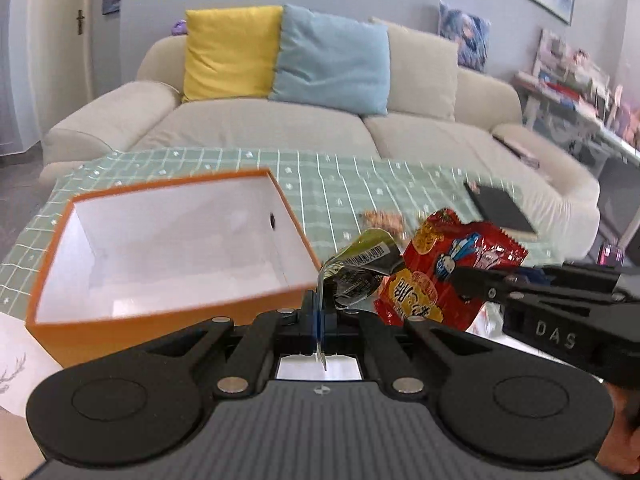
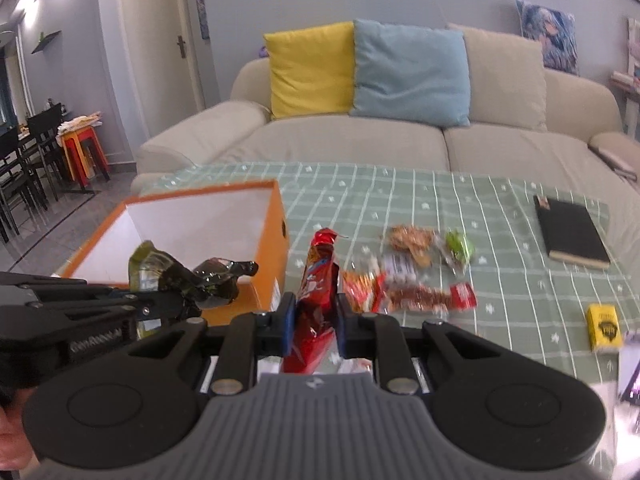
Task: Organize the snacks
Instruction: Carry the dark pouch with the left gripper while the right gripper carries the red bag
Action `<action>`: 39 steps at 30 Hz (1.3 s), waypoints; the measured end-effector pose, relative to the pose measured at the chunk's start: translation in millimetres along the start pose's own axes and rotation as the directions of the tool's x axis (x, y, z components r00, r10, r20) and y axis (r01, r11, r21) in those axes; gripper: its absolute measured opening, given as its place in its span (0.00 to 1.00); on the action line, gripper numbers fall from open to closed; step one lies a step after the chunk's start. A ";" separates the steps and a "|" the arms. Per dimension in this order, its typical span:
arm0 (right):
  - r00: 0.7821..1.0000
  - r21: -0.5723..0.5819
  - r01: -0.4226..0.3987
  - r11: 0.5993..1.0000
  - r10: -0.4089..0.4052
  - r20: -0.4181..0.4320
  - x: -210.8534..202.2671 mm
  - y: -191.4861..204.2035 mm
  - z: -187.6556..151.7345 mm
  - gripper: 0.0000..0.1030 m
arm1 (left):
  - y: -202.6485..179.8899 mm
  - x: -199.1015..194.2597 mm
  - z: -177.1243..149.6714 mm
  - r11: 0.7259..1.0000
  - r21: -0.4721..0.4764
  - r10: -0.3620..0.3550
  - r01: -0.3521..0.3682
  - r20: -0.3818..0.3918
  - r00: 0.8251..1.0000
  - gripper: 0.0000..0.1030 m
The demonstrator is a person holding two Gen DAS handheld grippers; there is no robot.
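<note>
Left wrist view shows my left gripper (image 1: 320, 312) with its jaws clamped on a dark green snack packet (image 1: 360, 268), held beside the near right corner of the orange box (image 1: 160, 320), whose white inside looks bare. From the right, my right gripper (image 1: 480, 284) reaches in, pinching a red snack bag (image 1: 452, 264).

Only the right wrist view shows that grip closely: the jaws squeeze the red snack bag (image 2: 316, 292) edge-on, upright. It also shows the loose snack pile (image 2: 412, 276) on the green checked counter (image 2: 500, 280), a black notebook (image 2: 572, 232) and a yellow packet (image 2: 604, 326) well apart from it.
</note>
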State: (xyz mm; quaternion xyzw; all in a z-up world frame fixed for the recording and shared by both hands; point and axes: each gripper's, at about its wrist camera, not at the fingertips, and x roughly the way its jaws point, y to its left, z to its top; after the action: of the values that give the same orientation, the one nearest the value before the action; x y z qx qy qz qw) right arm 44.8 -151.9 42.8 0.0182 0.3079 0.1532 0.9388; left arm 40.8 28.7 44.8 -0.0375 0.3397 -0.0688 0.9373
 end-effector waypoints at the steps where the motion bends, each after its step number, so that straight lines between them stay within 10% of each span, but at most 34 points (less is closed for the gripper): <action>1: 1.000 -0.006 -0.008 1.000 0.008 0.009 0.2 1.6 4.7 0.16 | 2.3 -2.0 4.5 1.000 -0.006 0.001 -0.001 0.010 1.000 0.00; 14: 0.987 -0.084 -0.146 0.986 0.151 0.056 44.8 47.2 71.6 0.16 | 47.8 11.9 67.5 0.992 -0.029 0.129 -0.127 0.097 0.987 0.00; 25: 0.972 -0.122 -0.201 0.972 0.182 -0.151 163.0 79.7 94.6 0.15 | 99.8 87.1 63.7 0.973 -0.067 0.217 -0.222 -0.083 0.973 0.00; 32: 0.926 -0.078 -0.235 0.969 0.199 -0.322 231.7 82.2 84.9 0.15 | 121.6 130.3 54.8 0.964 -0.097 0.227 -0.249 -0.193 0.955 0.00; 39: 0.925 -0.105 -0.208 0.973 0.160 -0.344 256.9 82.1 83.0 0.17 | 135.2 157.7 48.2 0.953 -0.110 0.246 -0.283 -0.265 0.932 0.00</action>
State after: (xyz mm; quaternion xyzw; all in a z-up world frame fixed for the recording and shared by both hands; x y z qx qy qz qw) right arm 266.6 8.1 -26.5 -0.0449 0.4474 0.2628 0.8536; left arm 205.5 139.0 -33.6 -0.0512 0.4601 0.0794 0.8828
